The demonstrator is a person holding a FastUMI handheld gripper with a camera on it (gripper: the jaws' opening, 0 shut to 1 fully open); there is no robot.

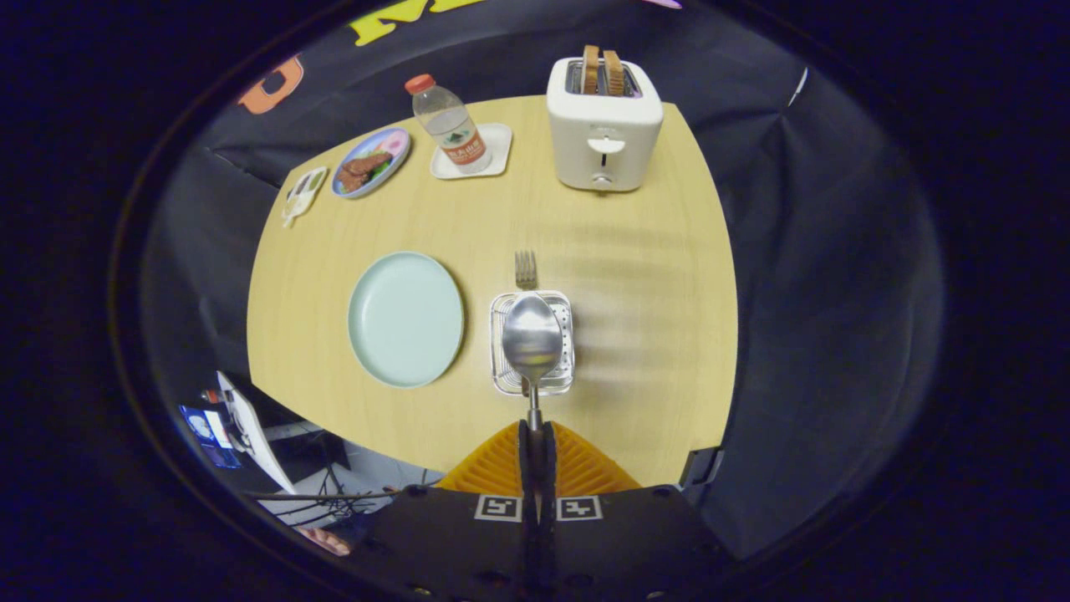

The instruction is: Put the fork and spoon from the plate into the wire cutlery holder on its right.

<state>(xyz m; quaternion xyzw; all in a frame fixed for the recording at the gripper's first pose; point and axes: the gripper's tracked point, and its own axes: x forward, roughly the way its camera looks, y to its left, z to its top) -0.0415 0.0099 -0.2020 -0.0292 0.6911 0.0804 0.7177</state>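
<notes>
The gripper (pixel 536 435) has its two fingers pressed together on the thin handle of a shiny metal spoon (pixel 532 339), whose oval bowl stands out just ahead of the fingertips. The bowl of the spoon lies in front of the open top of a small square wire cutlery holder (pixel 565 376) made of silvery mesh, which stands on a light wooden table (pixel 635 318). The tines of a metal fork (pixel 525 269) stick out past the far rim of the holder. Just left of the holder sits a round pale green plate (pixel 405 318), bare on top. Beyond these, at the far side of the table, stands a white toaster (pixel 603 134) with two slices of bread in its slots, and left of it a clear plastic bottle with a red cap (pixel 450 125) on a small white square tray (pixel 495 142). Further left lies a round blue-rimmed plate of dark food (pixel 370 161).
</notes>
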